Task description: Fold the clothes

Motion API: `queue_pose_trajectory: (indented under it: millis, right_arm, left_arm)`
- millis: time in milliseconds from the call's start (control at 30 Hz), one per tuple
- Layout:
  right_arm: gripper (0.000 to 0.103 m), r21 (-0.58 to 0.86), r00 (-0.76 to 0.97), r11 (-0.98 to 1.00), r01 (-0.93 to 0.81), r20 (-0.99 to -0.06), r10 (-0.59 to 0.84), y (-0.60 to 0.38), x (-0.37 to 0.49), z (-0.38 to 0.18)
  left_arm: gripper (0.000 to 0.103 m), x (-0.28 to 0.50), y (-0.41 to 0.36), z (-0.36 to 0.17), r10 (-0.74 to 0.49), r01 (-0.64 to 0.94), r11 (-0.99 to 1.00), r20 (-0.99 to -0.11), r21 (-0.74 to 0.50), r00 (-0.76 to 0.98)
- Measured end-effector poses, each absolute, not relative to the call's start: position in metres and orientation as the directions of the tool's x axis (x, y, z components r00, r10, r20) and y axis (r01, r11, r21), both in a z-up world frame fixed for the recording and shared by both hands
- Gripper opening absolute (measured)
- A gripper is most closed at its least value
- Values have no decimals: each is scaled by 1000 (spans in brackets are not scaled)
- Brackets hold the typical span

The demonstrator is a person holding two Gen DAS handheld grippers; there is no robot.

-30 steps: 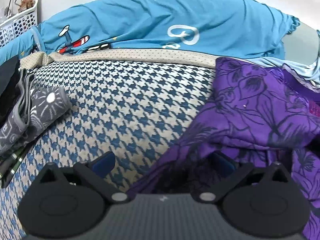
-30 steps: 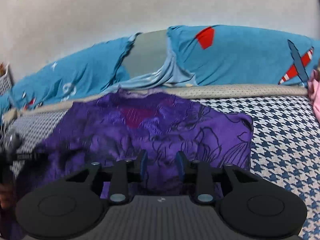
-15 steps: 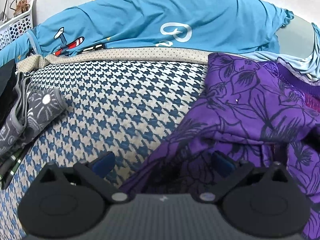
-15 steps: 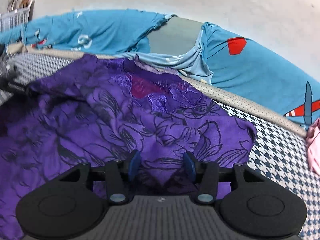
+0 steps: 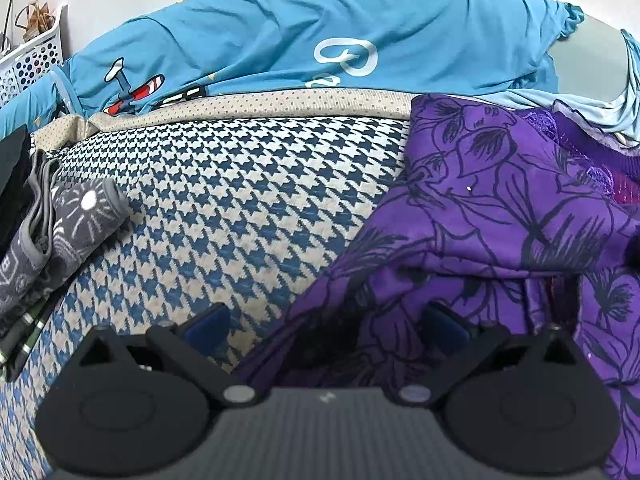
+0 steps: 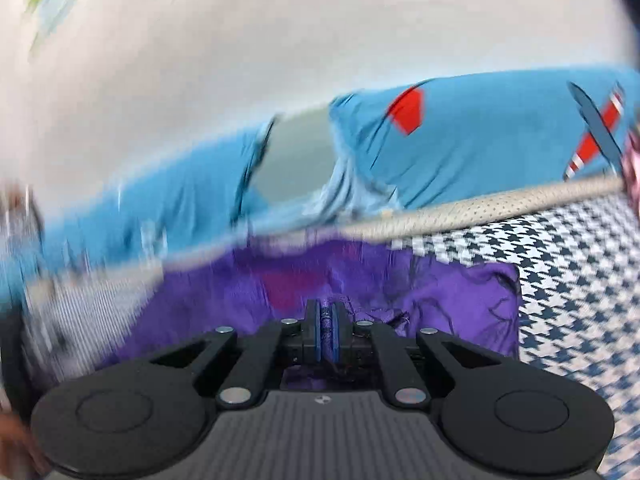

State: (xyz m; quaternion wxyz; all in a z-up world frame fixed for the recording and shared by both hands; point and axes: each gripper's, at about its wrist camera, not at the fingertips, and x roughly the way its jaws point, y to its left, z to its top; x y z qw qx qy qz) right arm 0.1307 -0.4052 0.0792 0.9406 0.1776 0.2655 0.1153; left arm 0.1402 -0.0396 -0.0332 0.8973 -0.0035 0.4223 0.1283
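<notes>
A purple garment with dark flower outlines [image 5: 500, 216] lies crumpled on the houndstooth bed cover [image 5: 240, 200], filling the right of the left wrist view. My left gripper [image 5: 324, 326] is open, its jaws wide apart, with the garment's near edge lying between them and over the right finger. In the blurred right wrist view the same purple garment [image 6: 460, 300] lies ahead. My right gripper [image 6: 327, 330] is shut on a fold of the purple garment.
Folded grey patterned clothes [image 5: 60, 232] lie at the left. Blue pillows with plane prints [image 5: 320, 40] line the back by the wall. A white basket [image 5: 28, 60] stands at the far left. A pink item [image 6: 632, 160] shows at the right edge.
My right gripper has closed on the purple garment and swung quickly; its view is now blurred. The left gripper has stayed open and barely moved.
</notes>
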Motion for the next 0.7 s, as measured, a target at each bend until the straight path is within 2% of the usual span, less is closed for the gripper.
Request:
queue_pose_trajectory:
  millis: [100,167,333,700]
  right_arm:
    - [7,608,853,794,-26,-400,334,-427,143,80]
    - [7,665,862,746,37,-399,312,-434,152,76]
    - [7,650,852,749,129,-460,252,-426,177,54]
    - [8,564,848,799,208,-512,140,-417,214,25]
  left_arm:
    - [103,142,-39,-34,232,-244,965,-762,100,605]
    - [103,143,-38,-35,234,-251,963,-763,98,603]
    - [103,145,-36,-35,237,-266,960,-766,89,598]
    - [103,146,-39,-36,230,-266,961,-771,82,594]
